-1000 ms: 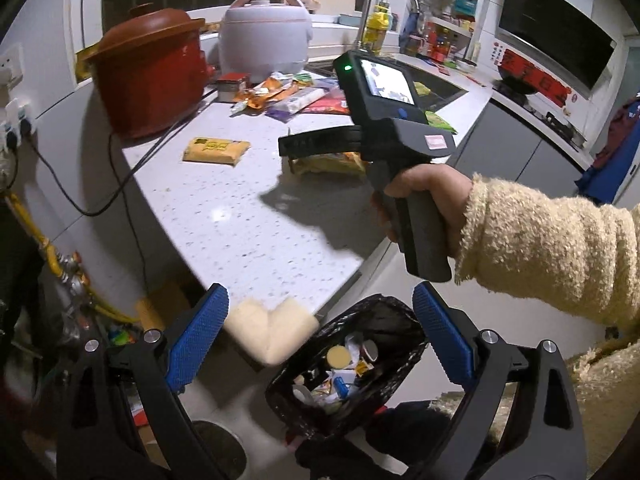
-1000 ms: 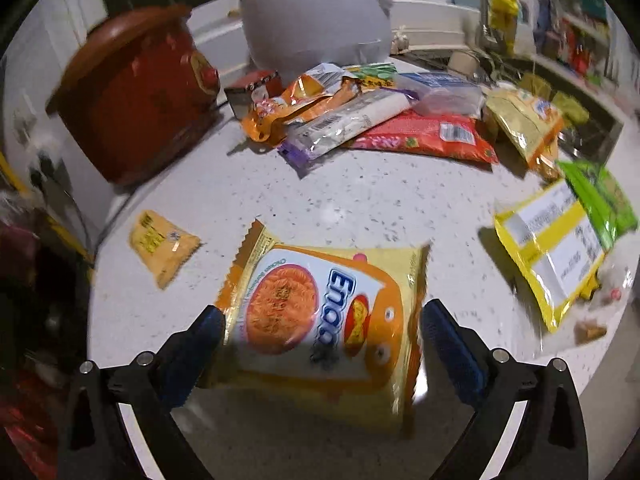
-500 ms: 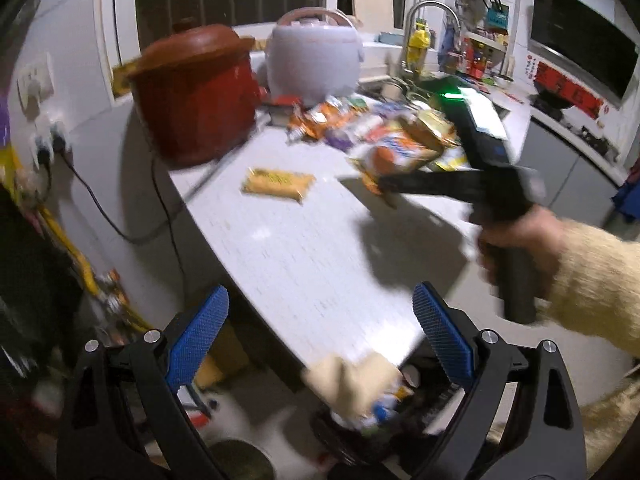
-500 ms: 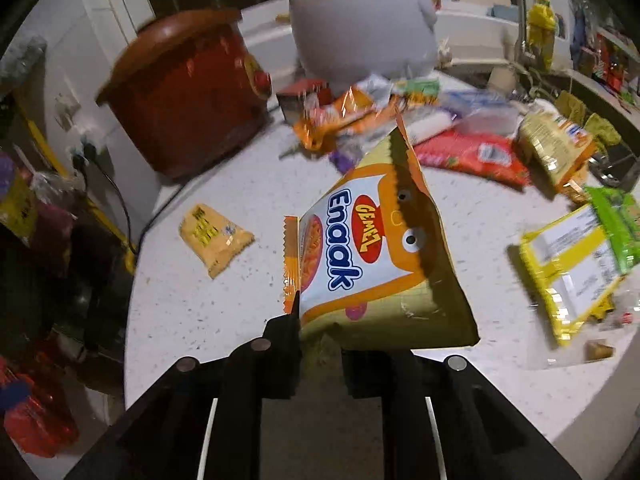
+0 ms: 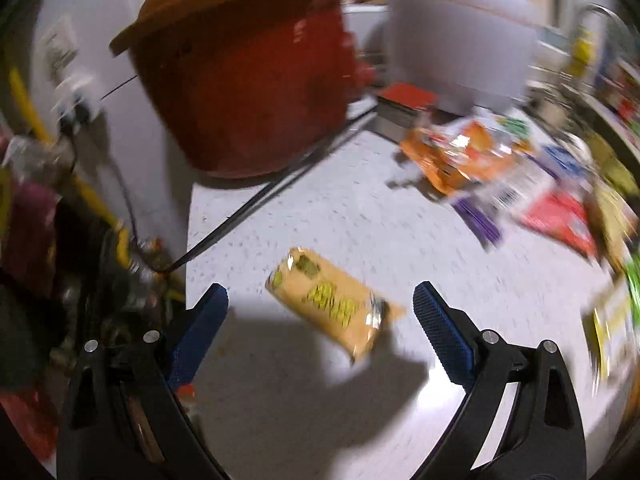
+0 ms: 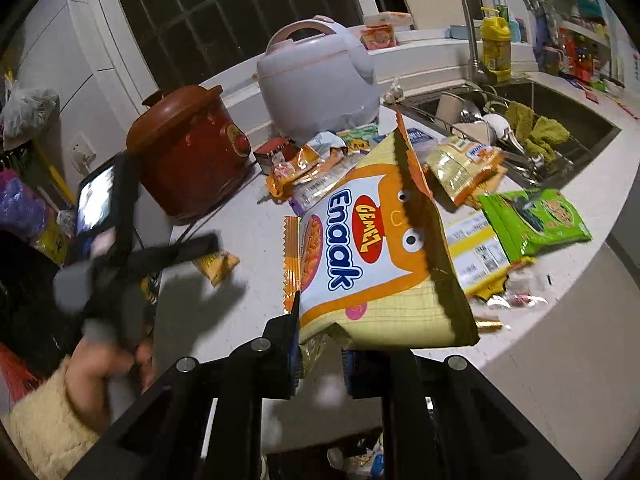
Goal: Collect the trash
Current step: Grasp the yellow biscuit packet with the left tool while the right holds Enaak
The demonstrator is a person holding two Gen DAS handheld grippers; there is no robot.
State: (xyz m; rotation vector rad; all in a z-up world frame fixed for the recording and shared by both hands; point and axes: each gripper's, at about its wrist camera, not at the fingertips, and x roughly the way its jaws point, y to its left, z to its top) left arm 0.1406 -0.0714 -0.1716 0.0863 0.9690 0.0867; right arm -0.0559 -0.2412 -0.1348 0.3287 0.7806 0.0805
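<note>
My right gripper (image 6: 319, 346) is shut on the bottom edge of a yellow Enaak snack bag (image 6: 372, 248), held up above the counter's front edge. My left gripper (image 5: 320, 328) stands open just over the white counter (image 5: 320, 216), with a small yellow wrapper (image 5: 334, 306) lying between its blue fingers (image 5: 440, 330), untouched. In the right wrist view the left gripper (image 6: 196, 244) is blurred, held by a hand in a cream sleeve, near that same wrapper (image 6: 218, 266). A black trash bag (image 6: 360, 460) shows at the bottom, below the right gripper.
A red crock pot (image 5: 244, 80) and a pale rice cooker (image 6: 316, 84) stand at the back. Several wrappers (image 6: 316, 168) lie mid-counter; a green pack (image 6: 536, 216) and a yellow one (image 6: 476, 256) lie right. A sink (image 6: 540, 120) with dishes is beyond. A cord (image 5: 272, 192) crosses the counter.
The right gripper closed on the Enaak bag and lifted it off the counter. The left gripper swung from over the trash bag up onto the counter, over the small yellow wrapper.
</note>
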